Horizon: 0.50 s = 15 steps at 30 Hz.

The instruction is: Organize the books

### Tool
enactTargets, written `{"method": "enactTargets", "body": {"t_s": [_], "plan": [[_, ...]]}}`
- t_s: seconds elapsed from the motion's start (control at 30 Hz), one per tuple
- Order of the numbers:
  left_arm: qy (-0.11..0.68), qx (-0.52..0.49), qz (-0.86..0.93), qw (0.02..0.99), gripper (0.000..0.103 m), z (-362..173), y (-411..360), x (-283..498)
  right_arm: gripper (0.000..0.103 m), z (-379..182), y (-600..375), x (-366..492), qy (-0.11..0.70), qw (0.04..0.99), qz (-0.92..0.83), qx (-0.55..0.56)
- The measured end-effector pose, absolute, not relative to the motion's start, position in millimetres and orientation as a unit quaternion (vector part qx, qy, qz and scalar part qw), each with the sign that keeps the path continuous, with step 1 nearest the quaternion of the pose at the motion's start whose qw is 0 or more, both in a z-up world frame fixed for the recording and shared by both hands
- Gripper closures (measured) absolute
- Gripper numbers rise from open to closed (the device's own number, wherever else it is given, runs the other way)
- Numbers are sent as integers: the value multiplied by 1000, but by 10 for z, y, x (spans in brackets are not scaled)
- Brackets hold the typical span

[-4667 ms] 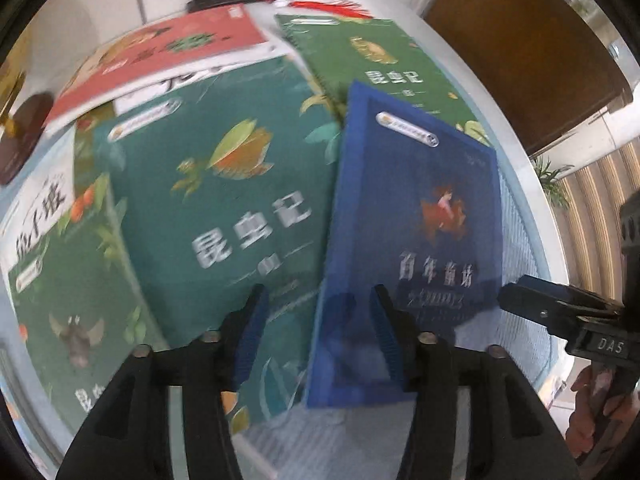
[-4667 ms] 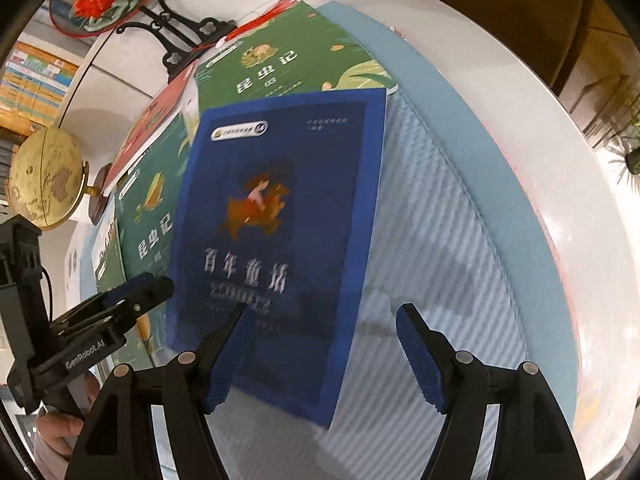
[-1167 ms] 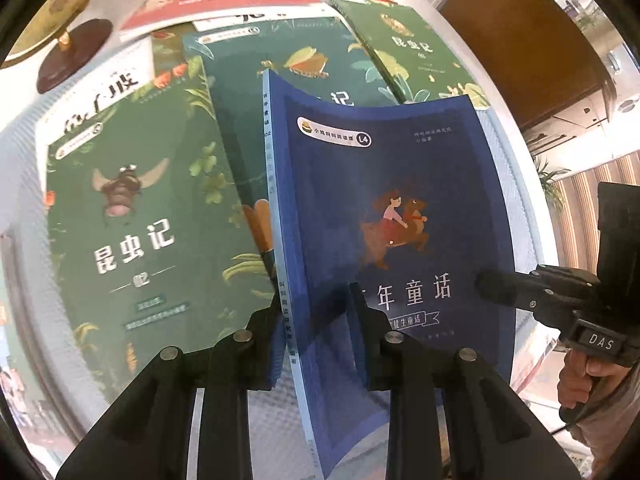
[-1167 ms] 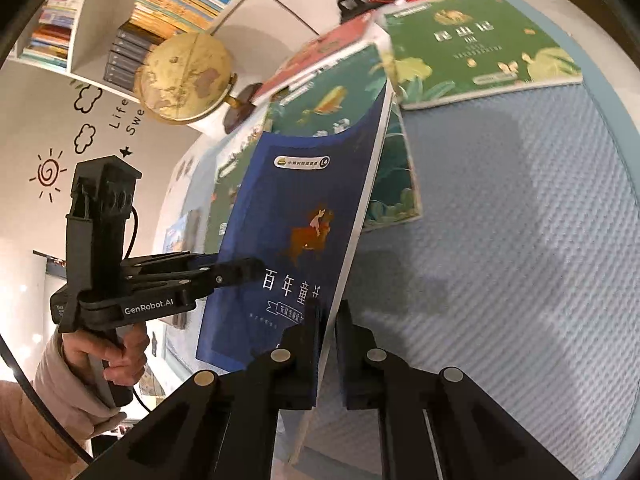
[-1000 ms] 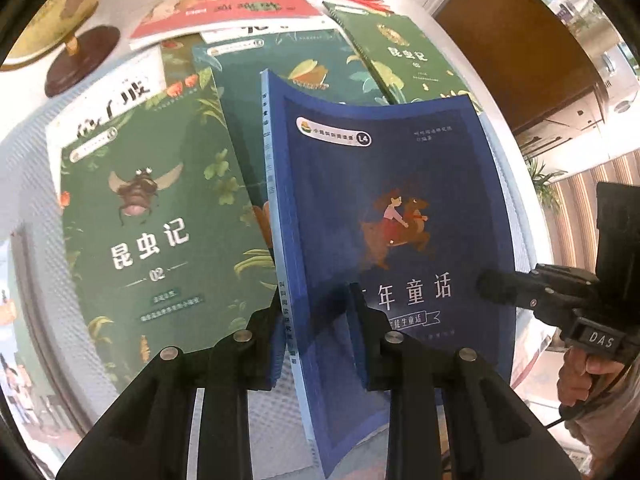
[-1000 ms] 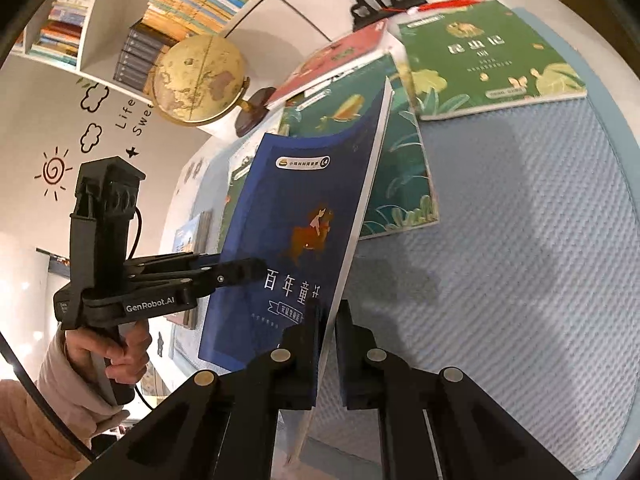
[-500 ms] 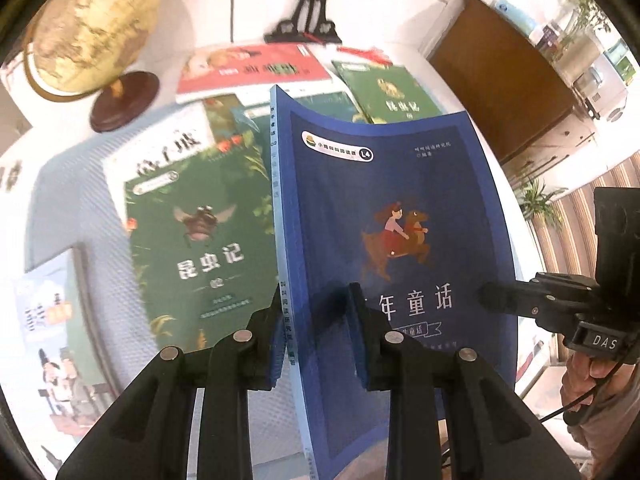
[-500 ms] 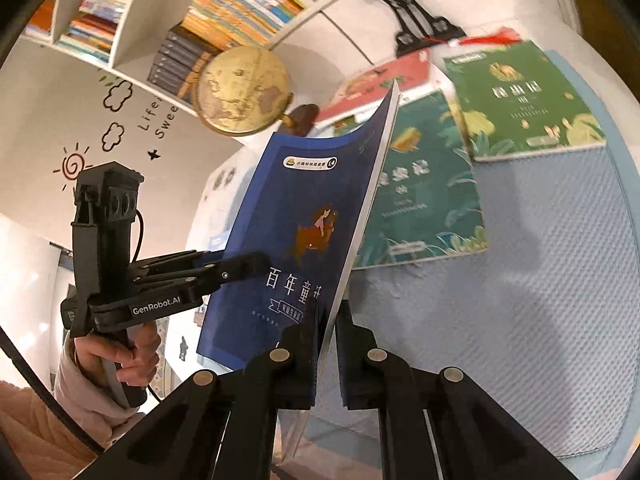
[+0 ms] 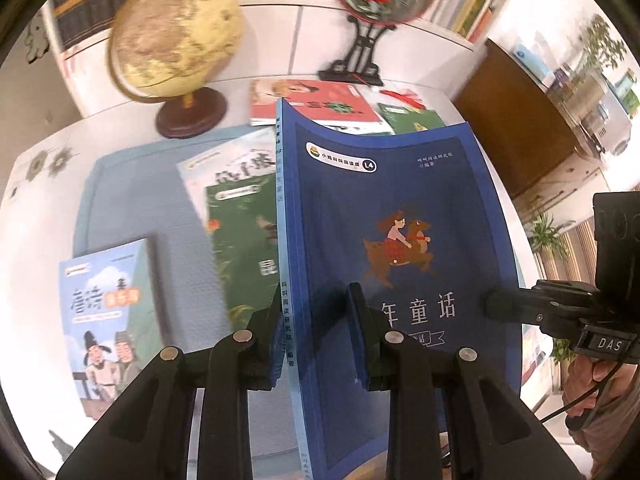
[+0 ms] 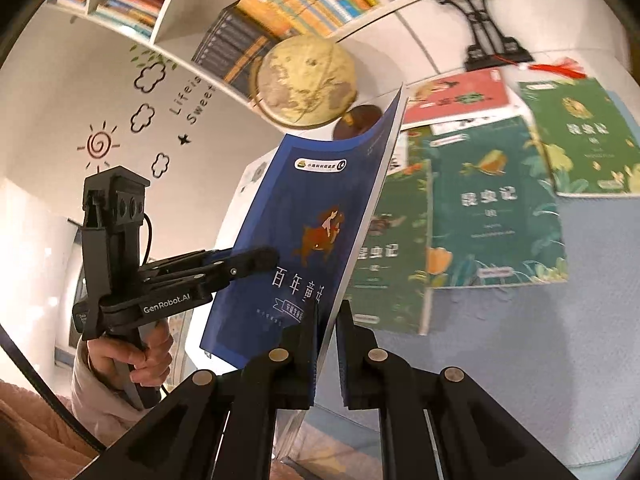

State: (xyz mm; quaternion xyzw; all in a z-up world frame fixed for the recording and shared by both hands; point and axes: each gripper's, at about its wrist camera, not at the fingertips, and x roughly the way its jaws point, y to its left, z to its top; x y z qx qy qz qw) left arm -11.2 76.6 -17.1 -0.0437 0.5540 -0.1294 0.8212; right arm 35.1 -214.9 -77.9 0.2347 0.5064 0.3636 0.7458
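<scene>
Aloft — blue book point(image 9: 400, 208) between both grippers

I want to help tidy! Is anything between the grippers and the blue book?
No. Both hand-held grippers already clamp the blue book directly: the left hand-held gripper near its spine, the right hand-held gripper on its open page edge. Nothing sits between pads and cover.

Globe point(image 9: 176, 36), floral fan stand point(image 9: 362, 60)
</scene>
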Motion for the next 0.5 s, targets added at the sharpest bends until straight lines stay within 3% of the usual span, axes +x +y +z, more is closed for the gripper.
{"method": "enactTargets", "body": {"t_s": [0.5], "plan": [[545, -80, -67, 832, 79, -147, 2055, -251, 94, -684, -876, 498, 511, 723, 424, 193]]}}
